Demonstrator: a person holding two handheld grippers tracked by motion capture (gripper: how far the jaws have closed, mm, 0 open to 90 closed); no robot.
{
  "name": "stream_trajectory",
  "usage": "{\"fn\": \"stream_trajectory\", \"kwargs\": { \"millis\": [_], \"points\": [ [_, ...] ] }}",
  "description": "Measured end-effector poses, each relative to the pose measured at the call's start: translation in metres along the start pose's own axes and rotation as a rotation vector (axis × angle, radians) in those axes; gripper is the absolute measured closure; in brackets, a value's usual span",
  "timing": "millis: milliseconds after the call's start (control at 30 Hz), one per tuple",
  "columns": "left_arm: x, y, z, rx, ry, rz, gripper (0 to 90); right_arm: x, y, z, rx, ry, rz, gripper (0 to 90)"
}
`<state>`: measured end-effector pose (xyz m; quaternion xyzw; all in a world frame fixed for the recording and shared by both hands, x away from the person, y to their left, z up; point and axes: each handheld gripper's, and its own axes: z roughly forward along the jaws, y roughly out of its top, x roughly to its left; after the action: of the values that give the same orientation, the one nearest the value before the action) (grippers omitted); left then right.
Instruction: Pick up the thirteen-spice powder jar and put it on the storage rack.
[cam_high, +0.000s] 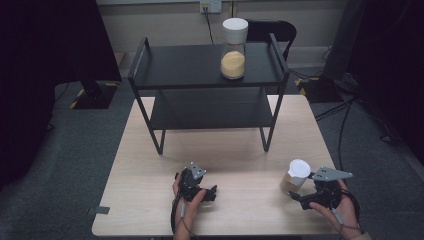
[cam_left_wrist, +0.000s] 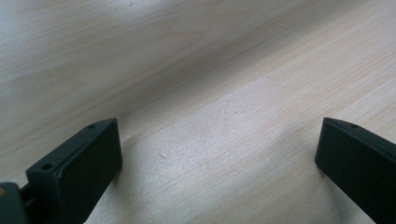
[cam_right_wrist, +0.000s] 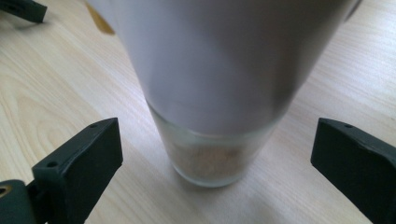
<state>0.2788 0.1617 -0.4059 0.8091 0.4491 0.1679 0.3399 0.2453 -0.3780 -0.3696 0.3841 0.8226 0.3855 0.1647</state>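
Right gripper (cam_right_wrist: 212, 158) is wide open around the small clear glass jar with a white lid (cam_right_wrist: 210, 93), standing on the pale wooden table (cam_high: 150, 165). Left gripper (cam_left_wrist: 215, 158) rests open and empty. A bump could tip the tall jar over.

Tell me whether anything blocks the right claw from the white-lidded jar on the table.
Nothing visible does. The right claw is open, its jaws on either side of the jar with only bare table between.

Black tools (cam_high: 199, 186), grey three-cornered plates, trailing cables
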Motion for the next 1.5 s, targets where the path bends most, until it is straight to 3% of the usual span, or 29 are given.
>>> {"fn": "stream_trajectory", "kwargs": {
  "millis": [367,533,967,1333,1500],
  "points": [
    [0.000,0.000,0.000,0.000,0.000,0.000,0.0,0.008,0.000,0.008,-0.068,-0.022,0.040,9.3],
    [0.000,0.000,0.000,0.000,0.000,0.000,0.0,0.015,-0.001,0.014,-0.086,-0.045,0.036,14.8],
    [0.000,0.000,0.000,0.000,0.000,0.000,0.0,0.018,-0.009,0.023,-0.132,-0.060,0.025,29.5],
    [0.000,0.000,0.000,0.000,0.000,0.000,0.0,0.017,-0.010,0.021,-0.151,-0.058,0.020,30.3],
    [0.000,0.000,0.000,0.000,0.000,0.001,0.0,0.016,-0.005,0.019,-0.143,-0.048,-0.004,30.2]
  ]
}}
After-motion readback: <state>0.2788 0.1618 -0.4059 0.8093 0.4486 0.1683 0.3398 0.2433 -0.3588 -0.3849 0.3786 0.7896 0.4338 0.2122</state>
